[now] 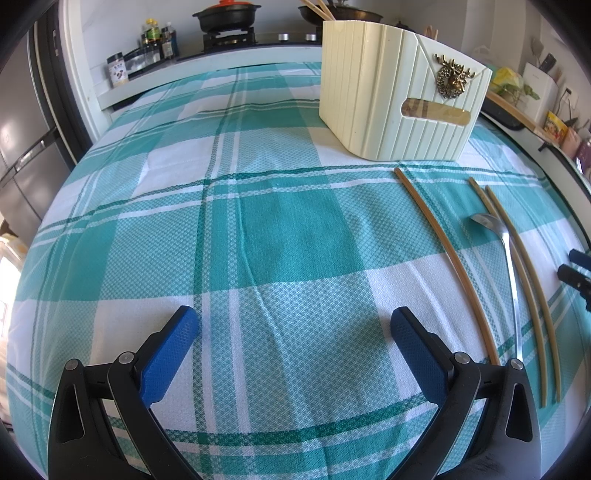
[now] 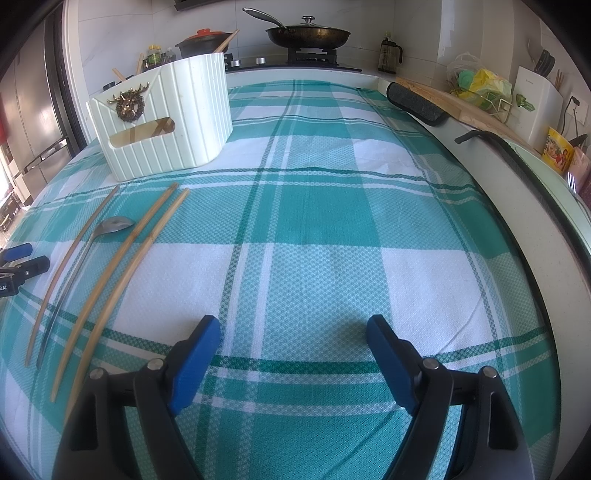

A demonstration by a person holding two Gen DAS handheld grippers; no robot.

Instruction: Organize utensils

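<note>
A cream ribbed utensil holder [image 1: 399, 92] [image 2: 166, 122] with a brass deer ornament stands on the teal plaid cloth, with wooden utensils sticking out of it. In front of it lie one single chopstick [image 1: 455, 258] [image 2: 64, 266], a metal spoon [image 1: 485, 221] [image 2: 118, 224] and a pair of chopsticks [image 1: 535, 280] [image 2: 110, 273]. My left gripper [image 1: 293, 317] hovers open and empty over bare cloth, left of the utensils. My right gripper [image 2: 293, 328] is open and empty too, to their right. Each gripper's tip shows at the edge of the other's view.
Behind the table runs a stove with a lidded black pot [image 1: 225, 16] and a frying pan [image 2: 308, 33], plus bottles [image 1: 157, 38]. A cutting board [image 2: 476, 107], a knife block [image 2: 535, 96] and packets line the right counter. A fridge [image 1: 26, 129] stands at left.
</note>
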